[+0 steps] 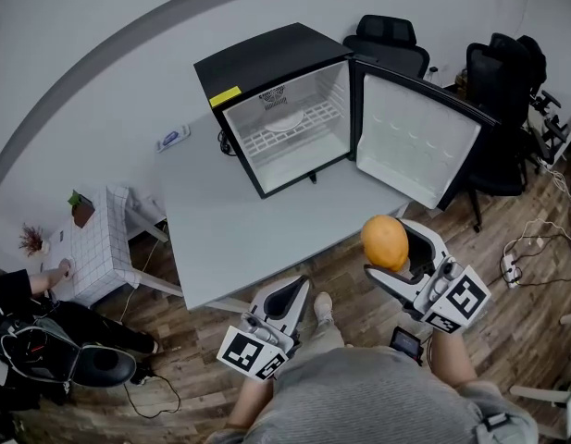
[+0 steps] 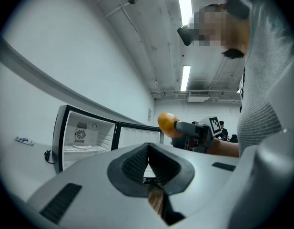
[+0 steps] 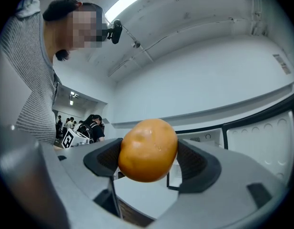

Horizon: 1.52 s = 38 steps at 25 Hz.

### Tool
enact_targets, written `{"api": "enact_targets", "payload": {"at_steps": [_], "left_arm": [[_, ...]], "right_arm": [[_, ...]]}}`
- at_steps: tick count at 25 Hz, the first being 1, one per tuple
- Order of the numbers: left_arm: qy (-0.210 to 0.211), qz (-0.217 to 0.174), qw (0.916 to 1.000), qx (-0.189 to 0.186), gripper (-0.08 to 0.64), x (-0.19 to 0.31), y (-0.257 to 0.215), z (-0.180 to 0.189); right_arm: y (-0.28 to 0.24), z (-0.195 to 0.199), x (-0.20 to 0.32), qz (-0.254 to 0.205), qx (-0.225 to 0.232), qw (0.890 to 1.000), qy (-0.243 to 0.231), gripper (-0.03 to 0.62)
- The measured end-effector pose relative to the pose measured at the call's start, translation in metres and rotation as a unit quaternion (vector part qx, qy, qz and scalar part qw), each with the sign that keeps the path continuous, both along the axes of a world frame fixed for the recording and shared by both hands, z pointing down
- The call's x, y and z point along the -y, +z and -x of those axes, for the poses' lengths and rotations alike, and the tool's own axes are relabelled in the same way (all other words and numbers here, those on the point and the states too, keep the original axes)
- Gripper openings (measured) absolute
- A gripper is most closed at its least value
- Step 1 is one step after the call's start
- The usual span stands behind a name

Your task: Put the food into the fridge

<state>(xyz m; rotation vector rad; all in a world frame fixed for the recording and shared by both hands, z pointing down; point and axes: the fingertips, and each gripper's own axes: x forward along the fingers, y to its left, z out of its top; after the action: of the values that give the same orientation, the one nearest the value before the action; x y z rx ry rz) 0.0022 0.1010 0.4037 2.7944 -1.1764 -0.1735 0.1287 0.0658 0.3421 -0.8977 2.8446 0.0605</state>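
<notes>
Found right tongs [image 3: 147, 157] clenched on the food [image 3: 147, 149], an orange-yellow rounded piece with smooth skin. Noted both dark ribbed pads pressed to its flanks, jaws held apart only by its width, and most of it standing proud above the pads. From the head view, logged these right tongs [image 1: 389, 250] raised above the wooden floor [image 1: 507, 322], just off the near right corner of the worktop [image 1: 229, 220], with the food [image 1: 385, 241] touching nothing else.

Found left tongs [image 2: 147, 163] shut, pads meeting at the tips, nothing gripped between them. Placed left tongs [image 1: 285, 301] at 8 o'clock of the right pair, low by the near worktop edge and well apart from the food.

Located fridge [image 1: 266, 63] at 11 o'clock of the food, standing on the far part of the worktop, black outside and white inside. Noted door [image 1: 415, 137] swung fully open toward 3 o'clock, its inner racks bare. Saw one wire shelf [image 1: 299, 135] inside, carrying a pale round dish [image 1: 285, 122]; cannot tell what, if anything, lies in the dish. No food inside yet.

Noted small blue-and-white object [image 1: 172, 138] on the worktop at 9 o'clock of the fridge. Logged black office chairs [image 1: 387, 35] at 2 o'clock behind it, and a tiled side table [image 1: 93, 248] with a potted plant [image 1: 80, 209] at 8 o'clock.
</notes>
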Motion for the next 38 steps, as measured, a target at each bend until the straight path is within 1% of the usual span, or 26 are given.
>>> {"api": "enact_targets", "payload": {"at_steps": [11, 16, 23, 29, 33, 38], "left_arm": [[0.003, -0.017, 0.9998, -0.007, 0.011, 0.114, -0.012, 0.023], [0.001, -0.023, 0.9997, -0.008, 0.011, 0.155, -0.017, 0.030], [-0.006, -0.027, 0.9996, 0.002, 0.011, 0.197, -0.019, 0.051], [-0.010, -0.045, 0.9989, 0.003, 0.011, 0.228, -0.026, 0.070], [-0.010, -0.057, 0.9983, 0.009, 0.011, 0.241, -0.028, 0.080], [-0.012, -0.058, 0.9982, 0.012, 0.011, 0.249, -0.024, 0.087]], "right_arm": [[-0.012, 0.030, 0.103, -0.008, -0.012, 1.000, -0.006, 0.357], [-0.011, 0.041, 0.139, -0.004, -0.017, 1.000, -0.012, 0.357], [-0.008, 0.062, 0.187, 0.004, -0.018, 1.000, -0.017, 0.357], [-0.009, 0.084, 0.219, -0.005, -0.017, 1.000, -0.021, 0.357], [-0.005, 0.098, 0.235, -0.005, -0.018, 1.000, -0.022, 0.357], [0.003, 0.112, 0.252, 0.004, -0.016, 0.999, -0.029, 0.357]]}}
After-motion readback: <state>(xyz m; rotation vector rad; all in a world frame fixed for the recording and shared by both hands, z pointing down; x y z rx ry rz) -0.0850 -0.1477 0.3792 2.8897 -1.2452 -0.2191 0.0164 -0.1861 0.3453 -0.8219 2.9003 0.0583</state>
